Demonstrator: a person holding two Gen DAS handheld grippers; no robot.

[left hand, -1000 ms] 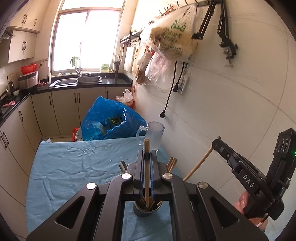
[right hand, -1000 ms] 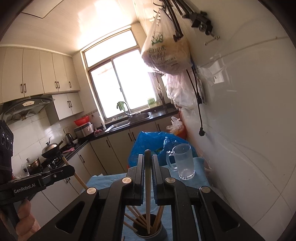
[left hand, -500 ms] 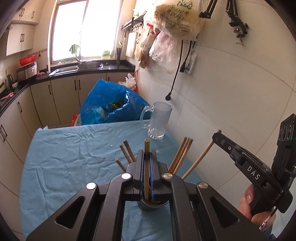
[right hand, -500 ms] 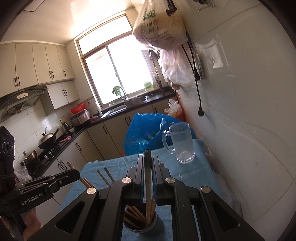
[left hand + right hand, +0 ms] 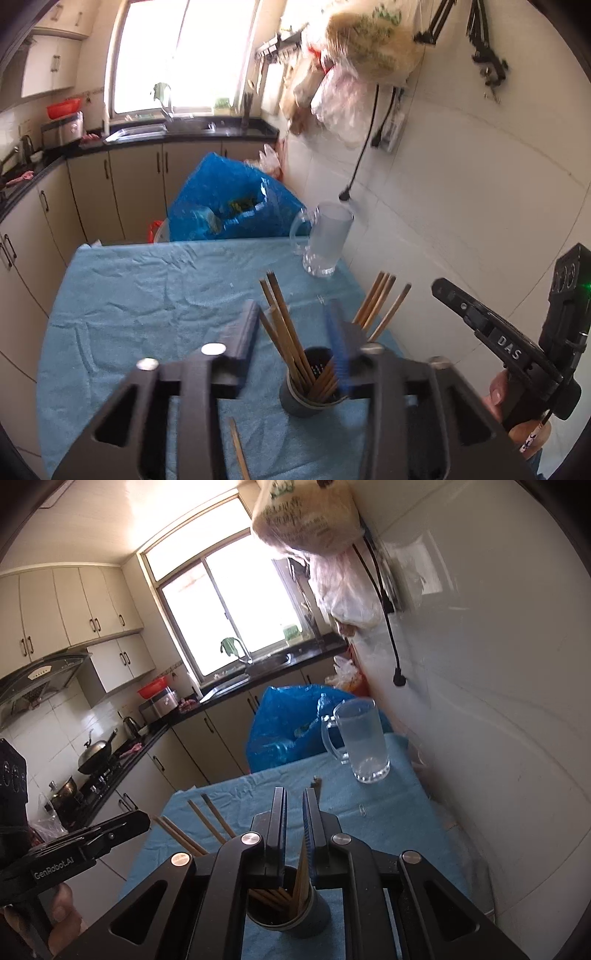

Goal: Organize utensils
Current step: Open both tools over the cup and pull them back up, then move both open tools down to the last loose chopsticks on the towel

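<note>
Done: most chopsticks [image 5: 284, 332] stand in the cup [image 5: 310, 395], near table [image 5: 147, 295] edge.
Left: one chopstick [image 5: 238, 448] lies beside it.
Left claw [image 5: 291, 325]: opening, empty.
Right claw [image 5: 294, 812]: opening, chopstick [image 5: 303, 864] between, dropping into cup.

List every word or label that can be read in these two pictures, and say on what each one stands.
"DAS": on the right claw, seen from the left wrist.
"GenRobot.AI": on the left claw, seen from the right wrist.
Green print on the hanging plastic bag: too blurred to read.
</note>
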